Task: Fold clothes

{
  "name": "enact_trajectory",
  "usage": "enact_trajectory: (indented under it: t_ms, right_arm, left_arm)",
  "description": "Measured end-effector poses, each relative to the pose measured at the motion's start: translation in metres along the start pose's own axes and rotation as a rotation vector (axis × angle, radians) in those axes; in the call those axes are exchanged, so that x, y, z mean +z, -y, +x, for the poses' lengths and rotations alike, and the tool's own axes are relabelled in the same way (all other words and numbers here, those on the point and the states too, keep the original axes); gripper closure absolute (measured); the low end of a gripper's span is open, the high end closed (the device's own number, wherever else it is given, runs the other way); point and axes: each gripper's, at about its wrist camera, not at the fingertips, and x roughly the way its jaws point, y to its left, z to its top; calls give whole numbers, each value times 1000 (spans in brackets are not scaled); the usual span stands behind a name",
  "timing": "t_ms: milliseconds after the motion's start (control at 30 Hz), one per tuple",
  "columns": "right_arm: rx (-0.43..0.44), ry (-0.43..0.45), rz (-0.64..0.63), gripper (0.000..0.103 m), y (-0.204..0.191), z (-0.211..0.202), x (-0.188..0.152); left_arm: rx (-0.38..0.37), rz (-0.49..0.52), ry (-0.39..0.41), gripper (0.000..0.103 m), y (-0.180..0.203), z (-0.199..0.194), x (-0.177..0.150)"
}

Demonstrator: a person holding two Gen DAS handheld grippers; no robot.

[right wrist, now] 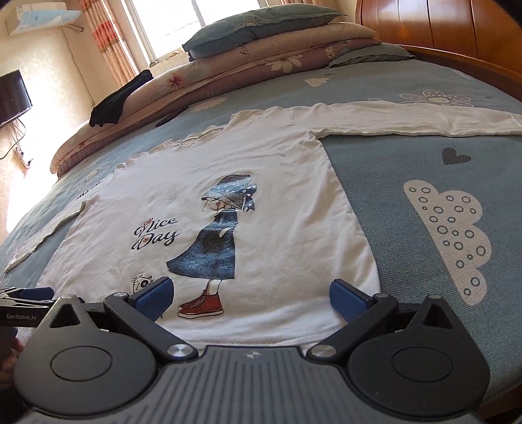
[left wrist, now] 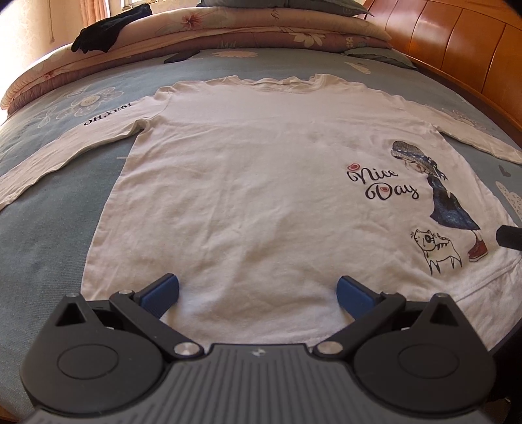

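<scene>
Folding progress: not begun, as far as the frames show; the white long-sleeved shirt (left wrist: 248, 182) lies face up and fully spread on the blue bedspread (left wrist: 42, 234), with no fold in it yet.
Shirt position: fills the middle of both views, neckline toward the upper part of the frame, hem at the bottom edge next to the grippers.
Sleeves: both stretched out sideways; the one printed "OH,YES!" (left wrist: 107, 118) runs to the left edge of the left wrist view, the other sleeve (right wrist: 407, 122) runs to the right edge of the right wrist view.
Print: a girl in a blue dress (right wrist: 218, 238) with "Nice Day" beside her, facing up.
Left gripper (left wrist: 257, 295): jaws spread wide and holding nothing, poised over the hem near its middle.
Right gripper (right wrist: 249, 298): jaws likewise wide apart and empty, over the hem just below the girl's red shoes.
Remaining work: my judgement is everything, meaning sleeves brought in, sides folded, then the body doubled over.
Surroundings: stacked quilts (left wrist: 208, 29) and a dark garment (left wrist: 107, 27) sit at the top of the frame, well apart from the shirt.
</scene>
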Motion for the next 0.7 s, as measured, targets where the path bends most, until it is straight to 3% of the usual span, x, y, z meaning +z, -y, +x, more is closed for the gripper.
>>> enact_trajectory:
  t_ms: [133, 300, 467, 700]
  right_arm:
    - [24, 4, 89, 0, 16, -11, 8]
    - [96, 4, 84, 0, 12, -13, 15]
    - [42, -54, 34, 0, 8, 9, 19]
    - [22, 2, 12, 0, 15, 8, 11]
  left_arm:
    - [5, -4, -2, 0, 1, 0, 1]
    - [7, -7, 16, 0, 0, 0, -2]
    - [-3, -2, 17, 0, -1, -1, -2]
    - [12, -2, -2, 0, 2, -1, 0]
